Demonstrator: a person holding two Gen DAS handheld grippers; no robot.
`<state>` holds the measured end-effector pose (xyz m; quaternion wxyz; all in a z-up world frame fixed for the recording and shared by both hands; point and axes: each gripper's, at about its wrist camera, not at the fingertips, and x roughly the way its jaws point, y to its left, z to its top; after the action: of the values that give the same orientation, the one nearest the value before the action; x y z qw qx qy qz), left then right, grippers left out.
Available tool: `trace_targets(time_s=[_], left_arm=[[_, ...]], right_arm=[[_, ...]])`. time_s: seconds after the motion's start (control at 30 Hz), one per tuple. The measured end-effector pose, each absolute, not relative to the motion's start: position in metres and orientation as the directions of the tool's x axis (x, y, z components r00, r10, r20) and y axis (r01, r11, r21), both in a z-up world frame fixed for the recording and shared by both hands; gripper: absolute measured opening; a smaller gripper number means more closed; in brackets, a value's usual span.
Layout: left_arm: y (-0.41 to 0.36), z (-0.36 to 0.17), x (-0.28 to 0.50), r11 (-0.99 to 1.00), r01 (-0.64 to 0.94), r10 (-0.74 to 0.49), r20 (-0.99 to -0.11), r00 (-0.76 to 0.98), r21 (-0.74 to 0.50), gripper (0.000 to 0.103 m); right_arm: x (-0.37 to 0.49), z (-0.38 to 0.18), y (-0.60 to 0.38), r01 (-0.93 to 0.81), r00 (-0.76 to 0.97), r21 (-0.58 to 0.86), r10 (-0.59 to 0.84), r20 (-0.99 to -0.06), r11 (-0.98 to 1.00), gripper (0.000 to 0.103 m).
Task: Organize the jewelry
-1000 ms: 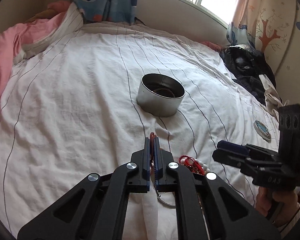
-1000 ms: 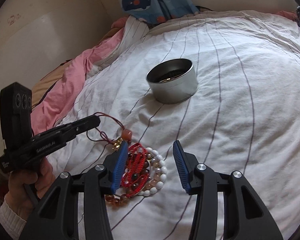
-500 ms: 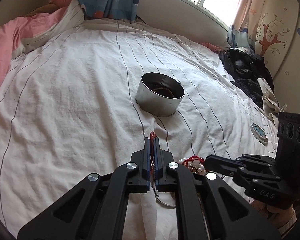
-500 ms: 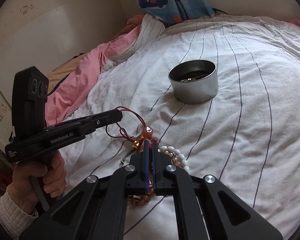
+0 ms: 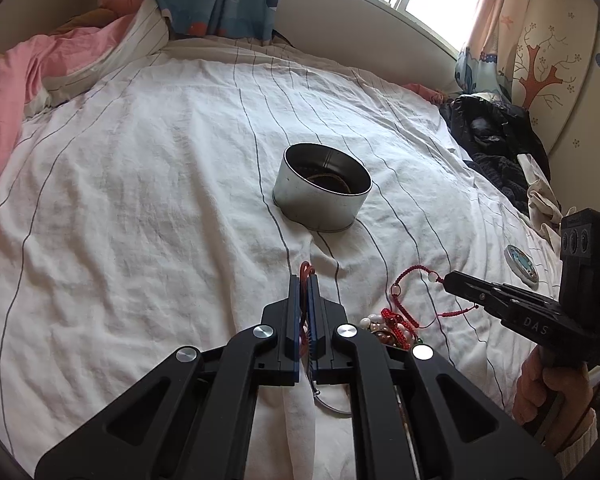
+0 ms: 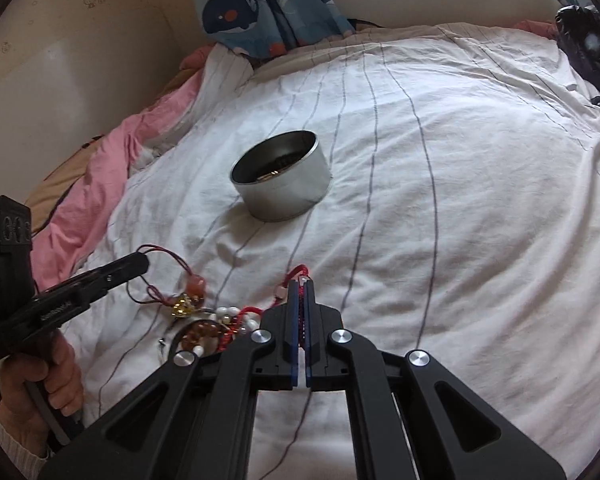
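Left hand-held gripper (image 5: 305, 280) clenched on a red cord (image 5: 305, 269), right hand-held gripper (image 6: 299, 286) clenched on a red braided bracelet (image 6: 298, 271), both low over the bed (image 5: 140, 200); beyond, the open tin (image 5: 322, 186) holds dark jewelry.

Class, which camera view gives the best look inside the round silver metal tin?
The left wrist view: the round silver metal tin opens toward it, showing a dark ring inside. In the right wrist view the tin shows little of its interior.
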<state>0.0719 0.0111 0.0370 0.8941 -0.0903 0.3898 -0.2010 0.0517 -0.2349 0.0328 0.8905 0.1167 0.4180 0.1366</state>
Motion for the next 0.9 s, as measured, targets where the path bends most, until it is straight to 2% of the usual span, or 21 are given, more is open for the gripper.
trace_targets(time_s=[0.03,0.07,0.1,0.13,0.17,0.33,0.37,0.4,0.43,0.47,0.6,0.7,0.9], left_arm=[[0.011,0.037,0.072,0.903,0.287,-0.429,-0.662,0.614,-0.319,0.004],[0.011,0.036,0.073,0.903,0.285,-0.429,-0.664,0.613,-0.320,0.004],[0.012,0.036,0.073,0.904,0.283,-0.427,-0.666,0.612,-0.321,0.004],[0.012,0.035,0.073,0.905,0.279,-0.426,-0.668,0.611,-0.322,0.003],[0.012,0.034,0.074,0.905,0.277,-0.426,-0.669,0.609,-0.324,0.004],[0.011,0.029,0.076,0.905,0.270,-0.424,-0.681,0.596,-0.327,0.004],[0.009,0.028,0.077,0.906,0.271,-0.422,-0.685,0.593,-0.324,0.004],[0.008,0.027,0.077,0.907,0.274,-0.421,-0.690,0.589,-0.319,0.004],[0.006,0.026,0.077,0.908,0.277,-0.419,-0.693,0.587,-0.314,0.004],[0.004,0.026,0.076,0.910,0.281,-0.415,-0.695,0.587,-0.305,0.004],[0.001,0.035,0.071,0.899,0.320,-0.437,-0.666,0.605,-0.299,0.003],[0.003,0.050,0.069,0.867,0.342,-0.499,-0.616,0.610,-0.363,0.003],[0.004,0.080,0.074,0.834,0.336,-0.544,-0.550,0.633,-0.438,0.003]], right_arm=[[0.054,0.029,-0.238,-0.131,0.600,0.330,0.340,-0.724,0.935,0.003],[0.056,0.024,-0.242,-0.114,0.588,0.346,0.344,-0.732,0.931,0.009],[0.057,0.021,-0.245,-0.105,0.579,0.357,0.349,-0.737,0.928,0.019],[0.057,0.019,-0.245,-0.101,0.577,0.356,0.346,-0.739,0.929,0.049],[0.056,0.020,-0.244,-0.096,0.588,0.340,0.329,-0.739,0.936,0.058],[0.058,0.014,-0.234,-0.095,0.580,0.249,0.257,-0.773,0.964,0.057],[0.059,0.010,-0.231,-0.098,0.569,0.234,0.247,-0.785,0.967,0.054],[0.060,0.008,-0.228,-0.109,0.559,0.225,0.247,-0.791,0.968,0.037],[0.060,0.007,-0.226,-0.120,0.551,0.223,0.252,-0.795,0.967,0.010],[0.060,0.007,-0.226,-0.130,0.549,0.234,0.266,-0.792,0.964,0.003],[0.054,0.022,-0.229,-0.159,0.589,0.322,0.351,-0.728,0.933,0.003],[0.051,0.039,-0.235,-0.196,0.632,0.421,0.442,-0.636,0.886,0.003],[0.060,0.070,-0.233,-0.245,0.681,0.468,0.494,-0.541,0.849,0.003]])
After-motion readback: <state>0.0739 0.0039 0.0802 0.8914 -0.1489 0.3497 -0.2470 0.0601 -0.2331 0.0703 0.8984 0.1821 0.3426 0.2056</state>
